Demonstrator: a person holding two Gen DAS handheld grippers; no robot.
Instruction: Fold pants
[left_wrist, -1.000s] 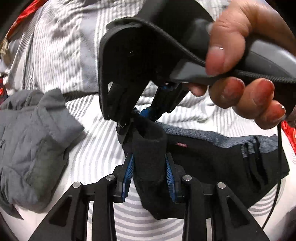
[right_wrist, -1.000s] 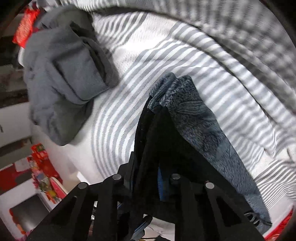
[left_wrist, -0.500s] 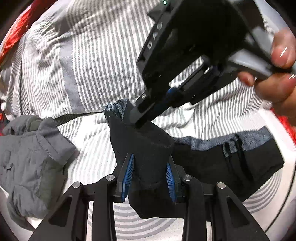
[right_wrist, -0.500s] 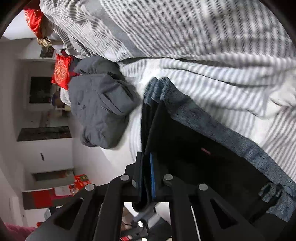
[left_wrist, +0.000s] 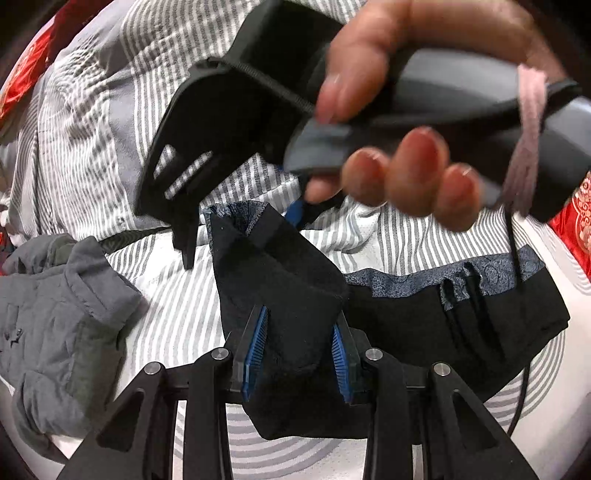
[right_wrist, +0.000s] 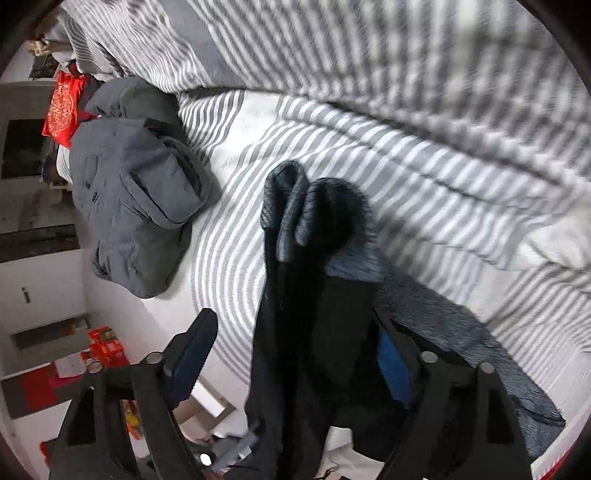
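We keep the left hand-held gripper (left_wrist: 299, 354) pinching a bunched fold of the black pants (left_wrist: 424, 325) at the bed's (left_wrist: 177, 306) near edge, anchoring the fold, while the right hand-held gripper (right_wrist: 291, 354) is opening around the cloth between its jaws. One grey garment (left_wrist: 55, 325) lies aside, left.

Pants (left_wrist: 443, 317) on the bed (left_wrist: 177, 310), jacket (left_wrist: 62, 317) to their left

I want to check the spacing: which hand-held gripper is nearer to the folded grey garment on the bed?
Left. The left hand-held gripper, clamping the black pants, sits beside the grey garment. The right hand-held gripper, opening, hangs farther off.
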